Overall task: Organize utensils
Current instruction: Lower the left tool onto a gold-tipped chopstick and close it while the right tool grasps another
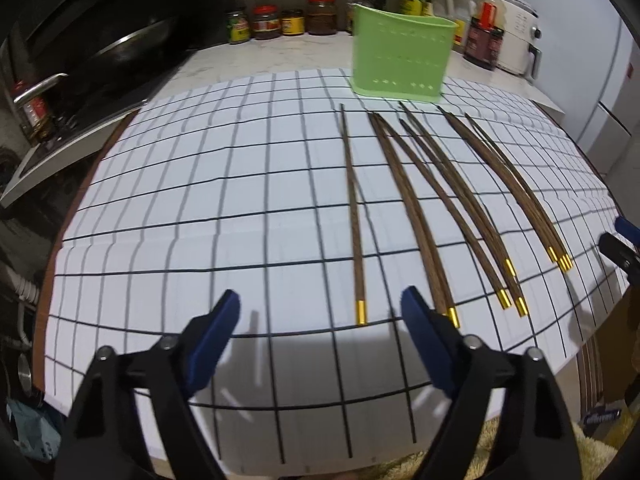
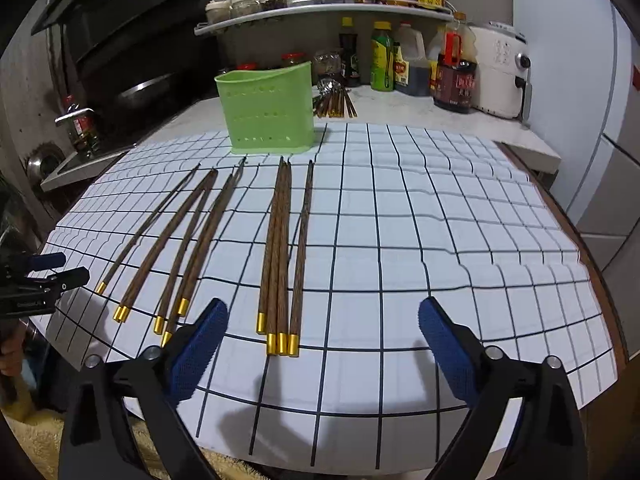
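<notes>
Jaws of both grippers stand spread, nothing held; the single chopstick (image 1: pixel 354 216) should be pinched near its gold cap by the left gripper (image 1: pixel 320 312).

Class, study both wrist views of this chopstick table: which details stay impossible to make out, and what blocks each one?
- Inside of the green holder: both views, its own perforated wall hides any contents.
- Utensils behind the holder: right wrist view, partly covered by it and too small to count.
- Bottle labels: both views, too small and blurred to read.
- Right tool: left wrist view, cut off by the edge.
</notes>
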Demonstrator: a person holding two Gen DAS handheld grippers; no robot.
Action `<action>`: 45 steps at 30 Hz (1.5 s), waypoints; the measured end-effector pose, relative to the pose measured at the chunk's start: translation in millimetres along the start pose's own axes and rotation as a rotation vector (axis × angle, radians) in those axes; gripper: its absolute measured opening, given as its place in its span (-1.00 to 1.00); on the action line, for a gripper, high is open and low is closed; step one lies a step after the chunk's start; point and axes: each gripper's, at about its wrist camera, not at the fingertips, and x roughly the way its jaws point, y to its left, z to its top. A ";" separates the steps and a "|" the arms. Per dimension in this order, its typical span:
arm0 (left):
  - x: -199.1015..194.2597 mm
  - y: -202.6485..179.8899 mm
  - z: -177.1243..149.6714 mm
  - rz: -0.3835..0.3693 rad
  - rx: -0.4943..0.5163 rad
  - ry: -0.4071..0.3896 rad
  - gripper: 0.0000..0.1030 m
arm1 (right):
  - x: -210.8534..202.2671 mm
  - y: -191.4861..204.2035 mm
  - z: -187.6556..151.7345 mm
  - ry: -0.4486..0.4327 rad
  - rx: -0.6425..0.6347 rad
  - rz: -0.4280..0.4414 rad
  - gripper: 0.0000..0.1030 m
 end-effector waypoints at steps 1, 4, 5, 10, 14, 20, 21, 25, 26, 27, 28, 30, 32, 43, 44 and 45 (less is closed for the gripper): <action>1.9 -2.6 -0.5 -0.010 0.009 0.002 0.43 | 3.5 -0.3 -0.6 0.011 0.000 0.001 0.76; 6.4 -8.4 -0.9 -0.035 0.031 -0.001 0.32 | 17.5 2.1 -2.8 0.059 -0.007 -0.008 0.00; 7.2 -10.6 -0.7 -0.039 0.036 -0.002 0.29 | 22.4 2.4 -3.5 0.076 -0.004 0.002 0.00; 12.3 -14.0 2.3 -0.050 0.048 -0.008 0.25 | 34.0 9.6 -1.7 0.092 -0.027 0.039 -0.38; 17.9 -11.8 3.3 -0.066 0.039 0.007 0.10 | 40.6 14.2 2.2 0.098 -0.049 0.041 -0.59; 29.1 -16.9 2.8 -0.076 0.058 0.029 -0.05 | 52.6 14.9 1.9 0.115 -0.066 0.027 -0.67; 31.2 -17.5 2.2 -0.073 0.061 0.035 -0.06 | 53.9 14.3 1.7 0.120 -0.065 0.027 -0.67; 32.5 -20.7 0.5 -0.022 0.086 0.032 -0.25 | 54.7 10.3 1.5 0.108 -0.069 0.012 -0.68; 32.3 -20.1 0.3 -0.021 0.086 0.033 -0.32 | 53.6 8.1 0.2 0.105 -0.073 0.008 -0.68; 31.9 -19.5 -0.2 -0.014 0.090 0.035 -0.38 | 52.8 7.0 -0.7 0.103 -0.078 0.013 -0.68; 31.2 -19.1 -0.9 -0.011 0.097 0.037 -0.45 | 51.0 5.8 -3.0 0.101 -0.083 0.020 -0.65; 28.3 -21.0 -5.0 -0.007 0.125 0.039 -0.46 | 45.8 3.0 -9.2 0.090 -0.095 0.030 -0.65; 25.4 -24.2 -8.9 0.008 0.147 0.034 -0.46 | 40.6 3.2 -15.5 0.073 -0.107 0.031 -0.64; 23.6 -26.7 -15.0 -0.017 0.163 -0.001 -0.84 | 30.5 14.5 -35.8 -0.046 -0.189 -0.005 -0.79; 23.6 -27.8 -15.0 -0.005 0.166 -0.005 -0.85 | 30.0 14.5 -35.5 -0.042 -0.183 0.000 -0.86; 23.4 -27.6 -14.6 -0.010 0.161 -0.009 -0.86 | 29.2 13.7 -33.5 -0.042 -0.168 0.002 -0.86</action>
